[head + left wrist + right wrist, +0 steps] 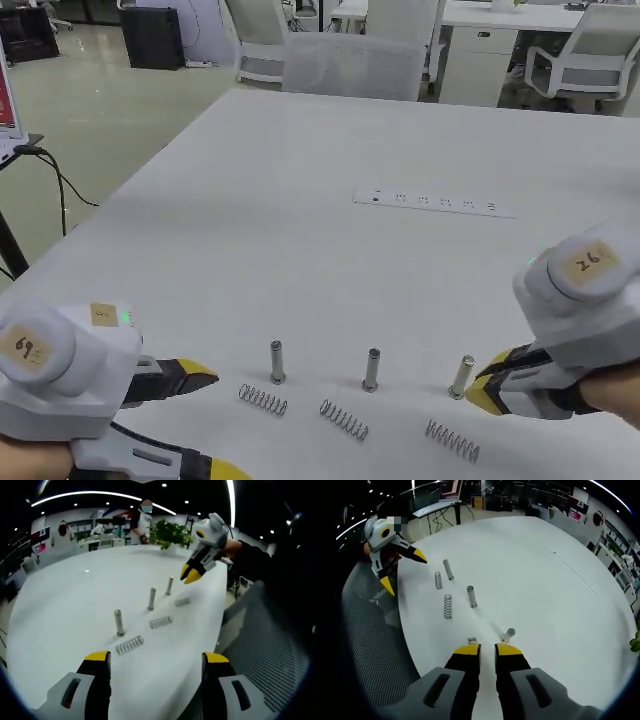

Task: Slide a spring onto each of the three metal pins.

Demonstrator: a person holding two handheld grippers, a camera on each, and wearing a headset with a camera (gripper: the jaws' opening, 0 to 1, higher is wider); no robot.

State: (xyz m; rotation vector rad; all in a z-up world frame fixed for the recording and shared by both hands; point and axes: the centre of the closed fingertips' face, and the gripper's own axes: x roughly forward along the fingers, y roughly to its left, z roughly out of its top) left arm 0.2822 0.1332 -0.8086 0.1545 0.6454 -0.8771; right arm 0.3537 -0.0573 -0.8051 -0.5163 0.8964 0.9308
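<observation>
The left tongs [152, 657] were wide open and held nothing, hovering at the tabletop's [300, 180] near edge. The right tongs [487, 649] were closed to a thin slit and were also empty. Their tips were just beside the right pin [508, 635], and the right spring [471, 640] lay close by. The middle pin [372, 369] and left pin [277, 362] stood upright in the same row along the near edge. The middle spring [343, 419] and left spring [262, 400] lay flat between those pins and that edge. A socket strip [433, 203] sat farther in.
</observation>
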